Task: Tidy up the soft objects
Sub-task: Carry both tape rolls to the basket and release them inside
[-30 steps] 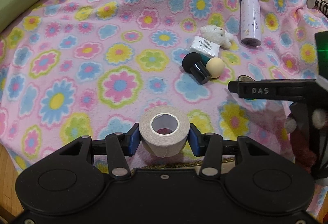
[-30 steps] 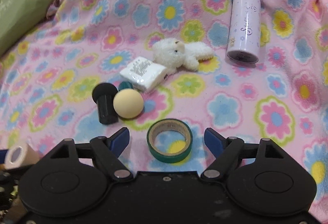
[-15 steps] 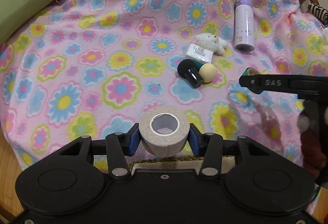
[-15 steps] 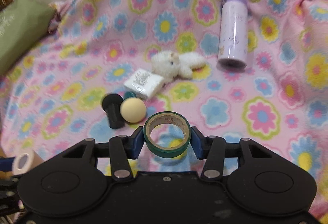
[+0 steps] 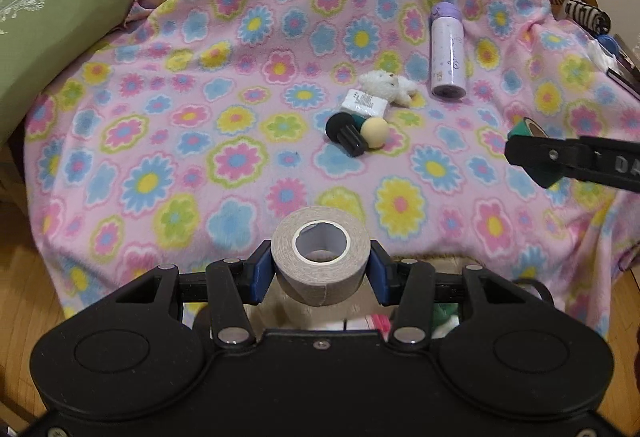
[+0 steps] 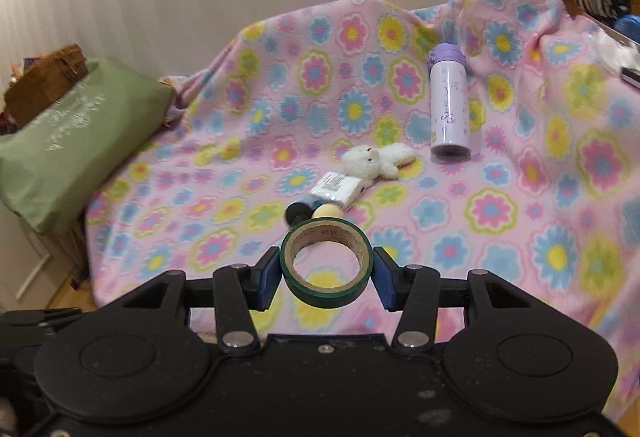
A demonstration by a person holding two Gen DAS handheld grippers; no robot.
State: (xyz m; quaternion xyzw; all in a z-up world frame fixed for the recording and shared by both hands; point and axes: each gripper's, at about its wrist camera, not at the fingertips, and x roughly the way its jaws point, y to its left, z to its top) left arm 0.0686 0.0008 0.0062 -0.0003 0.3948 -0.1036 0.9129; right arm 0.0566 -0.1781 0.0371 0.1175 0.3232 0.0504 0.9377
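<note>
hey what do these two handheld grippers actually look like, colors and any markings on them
Both match: the left gripper and right gripper have broad matte black bodies with two round raised discs, black linkage arms pinned with silver rivets, and blue fingertip pads. Seen side-on from the left camera, the right gripper's finger carries embossed letters, partly cut off.

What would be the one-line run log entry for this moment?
left claw: shut on grey tape roll | right claw: shut on green tape roll

Light: soft, even, indoor; moderately bright.
Shadows: faint, only under the objects on the floral blanket (image 5: 168, 141).
Glare: none strong.
Blur: right wrist view is smeared at right and far parts.
Distortion: fisheye bending, dark corners.
</note>
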